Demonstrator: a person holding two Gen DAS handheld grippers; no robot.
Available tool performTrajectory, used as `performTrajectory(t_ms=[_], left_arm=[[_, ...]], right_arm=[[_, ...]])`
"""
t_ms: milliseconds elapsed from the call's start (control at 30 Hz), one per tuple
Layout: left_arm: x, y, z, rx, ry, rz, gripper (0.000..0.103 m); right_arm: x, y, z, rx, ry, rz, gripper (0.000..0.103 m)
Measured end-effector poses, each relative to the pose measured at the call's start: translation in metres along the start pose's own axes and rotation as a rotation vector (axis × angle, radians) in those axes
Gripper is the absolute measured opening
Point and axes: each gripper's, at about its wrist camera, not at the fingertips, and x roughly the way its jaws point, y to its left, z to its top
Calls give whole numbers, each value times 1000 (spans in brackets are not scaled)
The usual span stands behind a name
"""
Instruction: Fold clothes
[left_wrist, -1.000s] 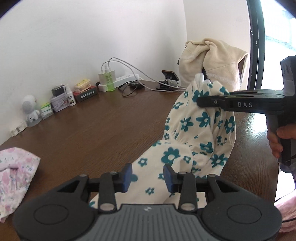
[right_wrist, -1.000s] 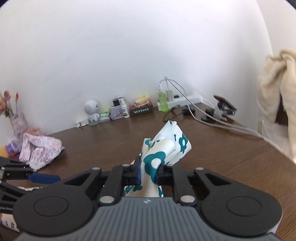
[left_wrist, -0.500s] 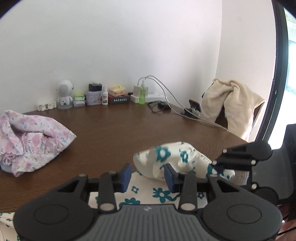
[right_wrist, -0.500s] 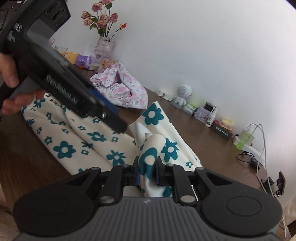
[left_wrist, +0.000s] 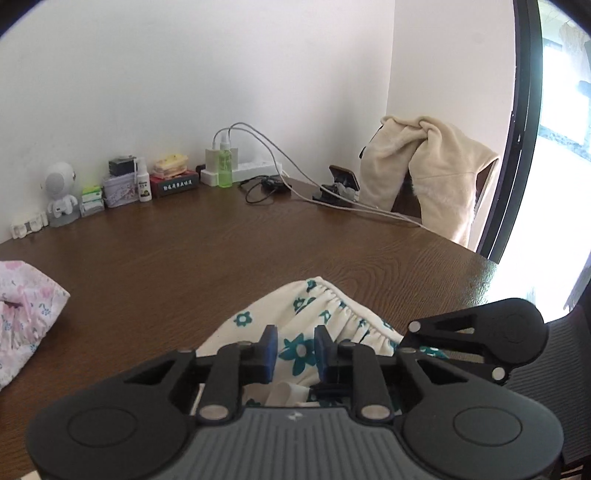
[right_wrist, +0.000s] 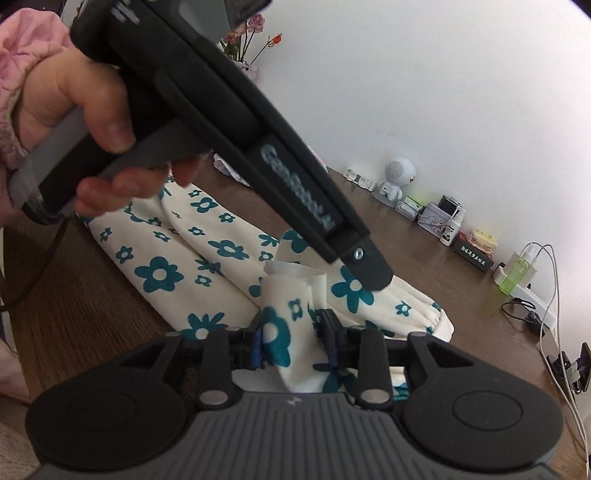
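A cream garment with teal flowers (right_wrist: 207, 258) lies folded over on the brown table (left_wrist: 229, 258). My left gripper (left_wrist: 294, 347) is open, its blue pads a little apart over the garment's gathered end (left_wrist: 332, 306). My right gripper (right_wrist: 293, 341) is open too, with a fold of the floral cloth standing loose between its spread pads. The left gripper's body (right_wrist: 236, 129) crosses the right wrist view, tip down on the cloth. The right gripper (left_wrist: 476, 339) shows at the lower right of the left wrist view.
A pink floral garment (left_wrist: 22, 310) lies at the table's left. Along the back wall stand a small white robot figure (left_wrist: 59, 195), boxes, a green bottle (left_wrist: 224, 166), a power strip and cables. A beige garment (left_wrist: 432, 173) hangs on a chair at the right.
Both grippers came down to the table with the floral garment. The right gripper's pads, shut on the cloth before, have spread apart and the fold now lies loose between them.
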Motion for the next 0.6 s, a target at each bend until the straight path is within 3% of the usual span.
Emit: performTrajectory(t_ms=[200,400,600], left_arm=[[8,22,-13,-89,36,21,19],[6,25,-19,-103,36,18,19],[8,27,-20,-114,42,16,20]], right_arm=[[-29,-12,-7,96,-60,79,66],[-60,-50,-18,310,-126,127,67],[-58,-47,-27,230,-63,121,66]])
